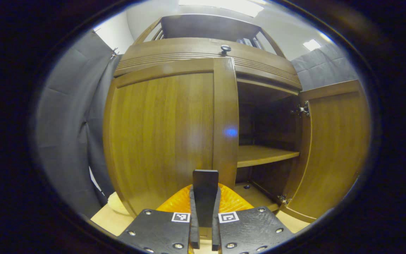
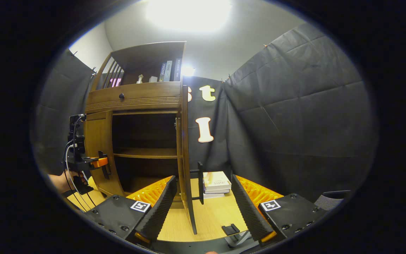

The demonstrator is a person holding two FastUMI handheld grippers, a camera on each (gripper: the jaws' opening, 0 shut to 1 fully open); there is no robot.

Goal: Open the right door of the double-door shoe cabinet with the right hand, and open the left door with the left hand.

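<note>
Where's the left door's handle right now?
In the left gripper view, the handle stands bottom center, clamped between the left gripper fingers, on the closed left door.

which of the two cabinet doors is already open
The right door is open, swung out edge-on with the shelf exposed behind it. The left door is closed, with the left gripper shut on its handle.

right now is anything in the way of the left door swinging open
Nothing visible stands in front of the left door. The left gripper is shut on its handle and the right door stands open. The cloth wall hangs close on the hinge side and might limit a wide swing.
</note>
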